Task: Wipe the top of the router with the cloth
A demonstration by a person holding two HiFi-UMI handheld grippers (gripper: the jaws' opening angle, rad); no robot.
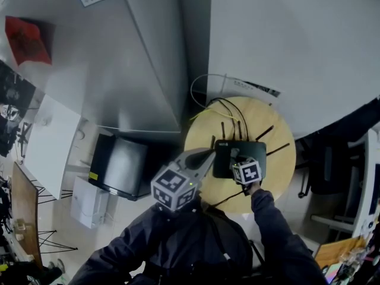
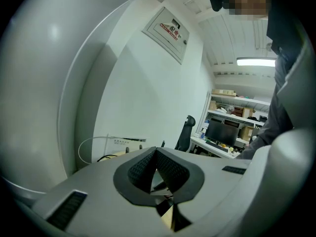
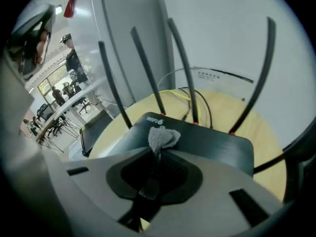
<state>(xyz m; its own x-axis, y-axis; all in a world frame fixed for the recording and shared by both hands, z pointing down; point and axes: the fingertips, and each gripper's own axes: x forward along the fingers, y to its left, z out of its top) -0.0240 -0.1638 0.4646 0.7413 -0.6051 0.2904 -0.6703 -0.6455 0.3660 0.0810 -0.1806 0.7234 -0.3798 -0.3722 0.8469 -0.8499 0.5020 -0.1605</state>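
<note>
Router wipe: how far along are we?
Done: the cloth is pinched in the right gripper. In hand: its tip is over the router, near the printed corner; contact unclear. To do: wiping across the rest of the top. The left gripper is shut, empty, off to the side.

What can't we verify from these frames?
- Cloth touching router top or hovering: right gripper view, cloth covers the spot.
- Cloth in head view: hidden beneath right gripper.
- Router's near edge: right gripper view, gripper body covers it.
- Router top in left gripper view: left gripper mostly blocks it.
</note>
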